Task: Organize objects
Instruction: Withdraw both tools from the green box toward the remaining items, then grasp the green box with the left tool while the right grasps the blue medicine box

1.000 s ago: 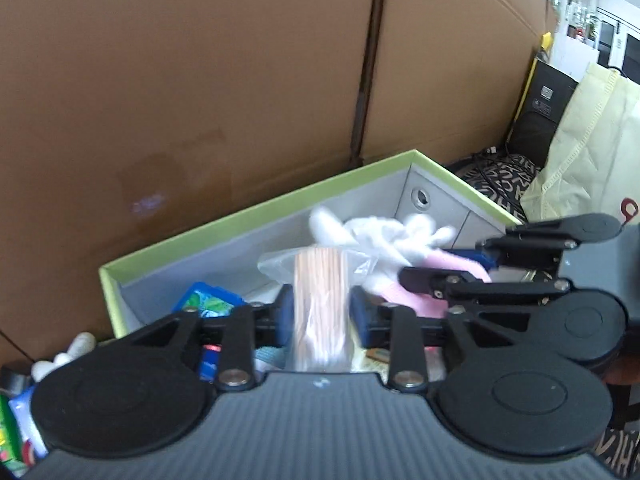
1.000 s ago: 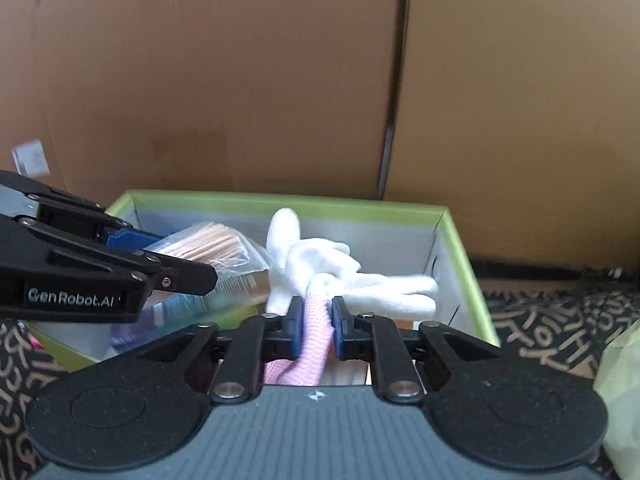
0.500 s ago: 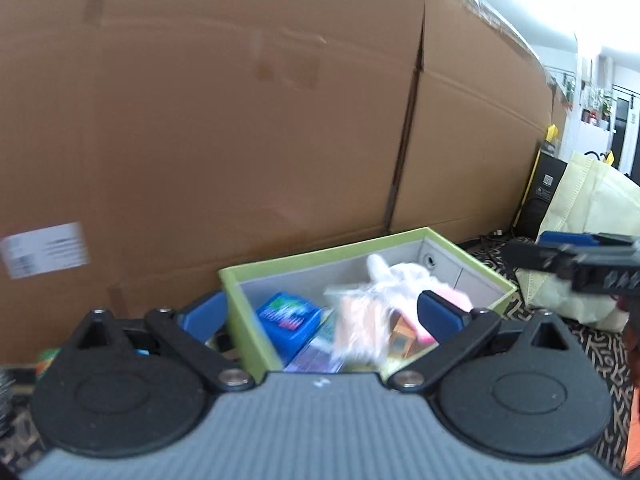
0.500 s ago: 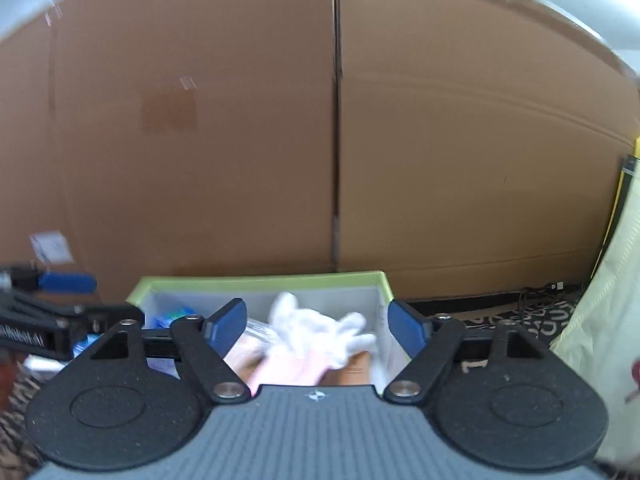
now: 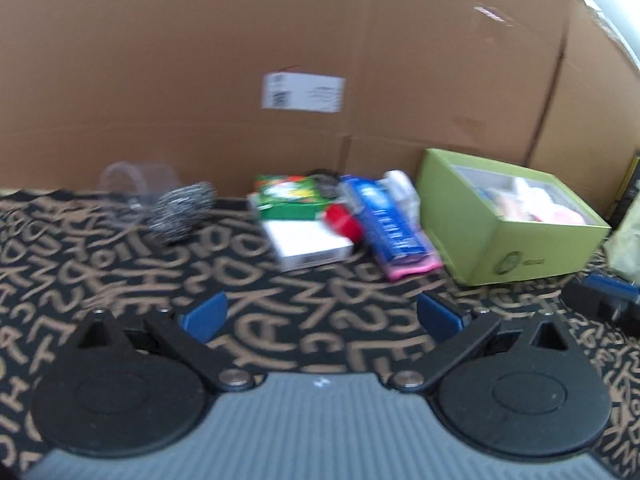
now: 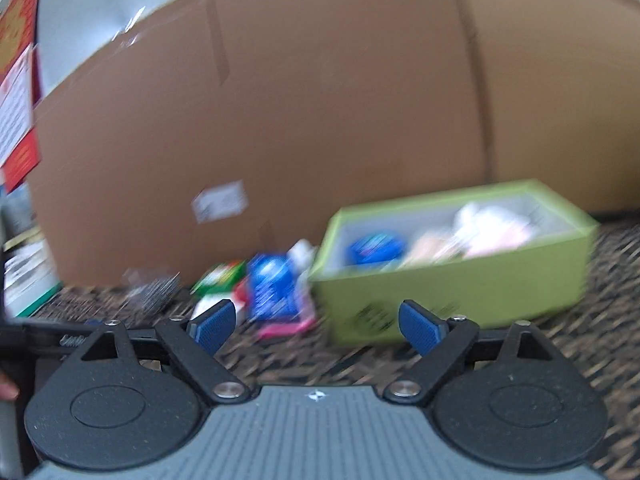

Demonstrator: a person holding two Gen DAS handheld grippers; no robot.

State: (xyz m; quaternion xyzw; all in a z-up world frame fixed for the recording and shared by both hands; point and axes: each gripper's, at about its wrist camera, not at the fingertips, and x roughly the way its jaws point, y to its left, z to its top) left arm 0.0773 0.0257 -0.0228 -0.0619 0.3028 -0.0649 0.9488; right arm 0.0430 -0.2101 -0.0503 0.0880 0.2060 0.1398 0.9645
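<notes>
**Some Things Are In The Box, More Wait On The Mat**

A big brown cardboard wall (image 5: 240,32) stands at the back. In front of it lies a dark mat with tan letters (image 5: 280,320) on it.

On the mat sits a green box (image 5: 516,240). It is open on top. Soft white and pink things and a blue packet lie inside it, but the right wrist view is too blurry to name them all. So part of the tidy-up looks done.

More things are not in the box yet. They lie in a little heap just beside it, on its left. There is a long blue packet (image 5: 394,226) with a pink end, closest to the box. Next to it is a white box (image 5: 308,244), with a green packet (image 5: 290,196) behind it and a small red thing (image 5: 344,220) between them. Further left, well apart from the box, sits a shiny wire scrubber (image 5: 182,210), with a clear cup or lid (image 5: 132,180) behind it.

The left gripper (image 5: 320,316) has its jaws spread wide and holds nothing. The right gripper (image 6: 316,326) has just been opening its jaws. They are wide now and nothing is between them.

The next job is likely to pick something from the heap.
</notes>
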